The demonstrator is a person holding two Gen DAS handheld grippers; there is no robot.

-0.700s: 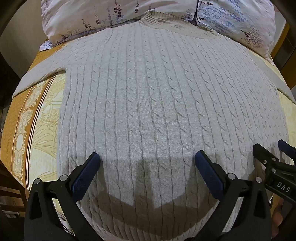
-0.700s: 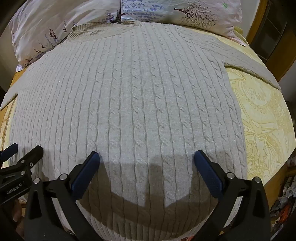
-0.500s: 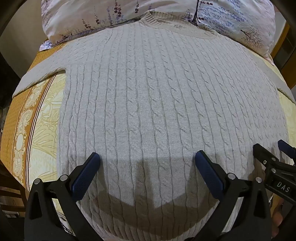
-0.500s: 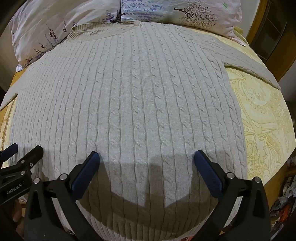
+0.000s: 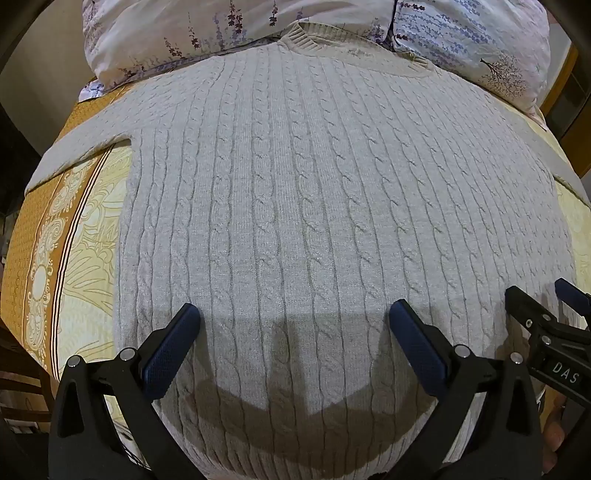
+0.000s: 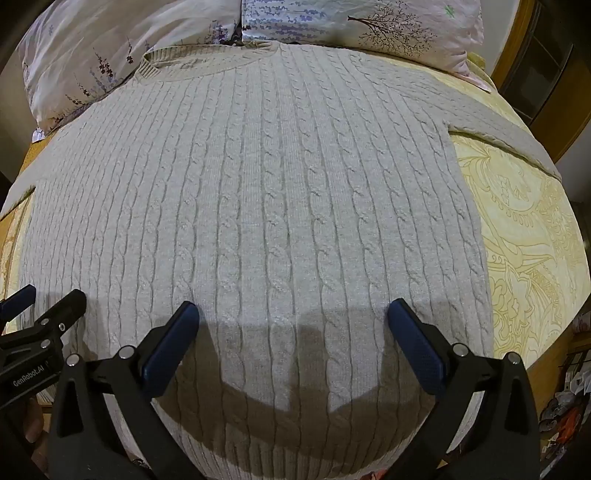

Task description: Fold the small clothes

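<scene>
Nothing has moved since the earlier frames. Left wrist view: the left gripper [image 5: 293, 321] hangs, jaws spread and empty, over the sweater [image 5: 314, 206] lying flat on the bed [image 5: 74, 236]. Right wrist view: the right gripper [image 6: 293, 321], jaws likewise spread, hangs above the sweater's hem, pillows [image 6: 351, 26] beyond its collar.

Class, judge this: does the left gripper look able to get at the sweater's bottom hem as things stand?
Probably yes. The left gripper hangs open above the sweater, near its lower edge, with nothing lying between them.
</scene>
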